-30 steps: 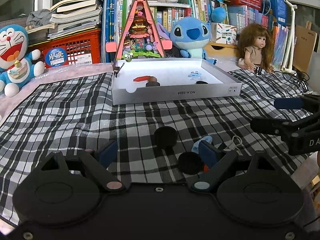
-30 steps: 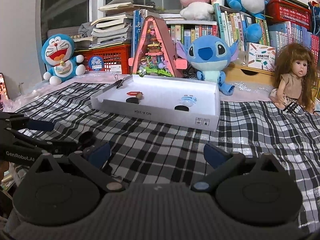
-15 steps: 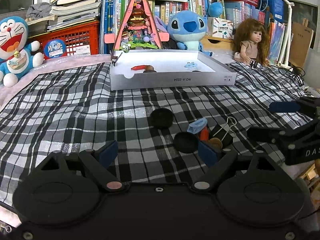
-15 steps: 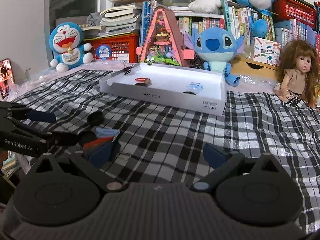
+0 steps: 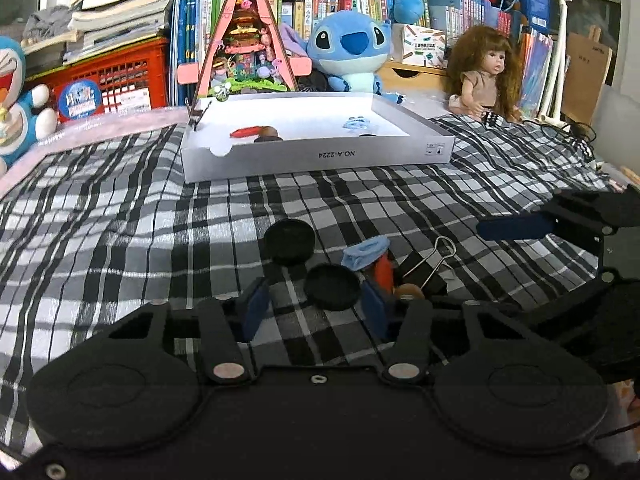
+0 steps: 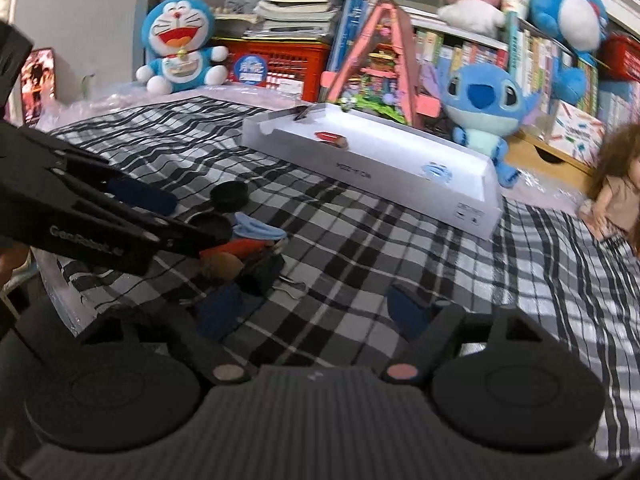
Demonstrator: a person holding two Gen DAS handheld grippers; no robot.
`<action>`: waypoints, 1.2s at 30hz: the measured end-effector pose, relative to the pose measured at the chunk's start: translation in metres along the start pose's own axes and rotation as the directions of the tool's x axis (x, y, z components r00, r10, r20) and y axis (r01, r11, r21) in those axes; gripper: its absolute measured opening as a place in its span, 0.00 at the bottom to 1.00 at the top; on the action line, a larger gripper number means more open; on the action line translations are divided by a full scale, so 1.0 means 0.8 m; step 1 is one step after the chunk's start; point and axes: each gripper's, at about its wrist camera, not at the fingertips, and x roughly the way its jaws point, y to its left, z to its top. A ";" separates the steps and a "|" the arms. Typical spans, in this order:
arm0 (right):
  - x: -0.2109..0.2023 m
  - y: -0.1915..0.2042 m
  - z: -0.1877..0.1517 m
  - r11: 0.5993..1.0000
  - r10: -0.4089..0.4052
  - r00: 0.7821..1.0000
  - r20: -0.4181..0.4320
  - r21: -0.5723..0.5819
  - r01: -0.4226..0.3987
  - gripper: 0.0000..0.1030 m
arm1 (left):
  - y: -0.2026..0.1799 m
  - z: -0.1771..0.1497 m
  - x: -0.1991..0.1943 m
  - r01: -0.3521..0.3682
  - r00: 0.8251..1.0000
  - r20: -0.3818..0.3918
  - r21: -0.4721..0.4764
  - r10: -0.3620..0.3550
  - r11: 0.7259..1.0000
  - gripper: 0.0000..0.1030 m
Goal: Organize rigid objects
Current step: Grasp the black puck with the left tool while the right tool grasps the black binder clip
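Observation:
A small heap lies on the checked cloth: two black round caps (image 5: 289,240) (image 5: 331,286), a light blue clip (image 5: 365,254), a red piece (image 5: 384,272), a brown piece (image 5: 408,291) and a black binder clip (image 5: 424,268). My left gripper (image 5: 314,312) is open, its fingers on either side of the nearer cap. My right gripper (image 6: 312,312) is open and empty, just right of the heap (image 6: 240,248). The white tray (image 5: 320,156) holds a red piece (image 5: 245,132), a blue clip (image 5: 356,123) and dark caps.
Behind the tray stand a pink triangular toy house (image 5: 246,40), a Stitch plush (image 5: 352,52), a doll (image 5: 484,76), a Doraemon plush (image 6: 178,46), a red crate (image 5: 108,80) and books. The cloth's front edge is close to the heap (image 6: 60,280).
My left gripper has moved forward and narrowed around the nearer black cap. My right gripper has swung in toward the heap from the right.

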 end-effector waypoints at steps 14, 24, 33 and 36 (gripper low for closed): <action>0.023 0.009 0.017 0.985 0.138 0.990 0.005 -0.107 -0.136 0.60 | -0.002 -0.001 0.010 0.031 0.999 0.032 0.012 -0.031 0.999 0.29; 0.017 0.011 0.017 0.987 0.137 0.991 0.015 -0.089 -0.135 0.41 | 0.006 -0.002 0.001 0.018 0.999 0.035 -0.020 -0.018 1.000 0.29; 0.008 -0.020 0.024 0.999 0.038 0.999 0.030 0.002 -0.038 0.41 | 0.008 0.010 -0.003 -0.007 0.999 0.039 -0.038 0.009 0.999 0.29; 0.008 -0.031 0.027 0.999 0.008 1.000 0.027 0.039 -0.009 0.41 | 0.010 0.016 -0.001 -0.018 0.999 0.037 -0.042 0.019 0.999 0.29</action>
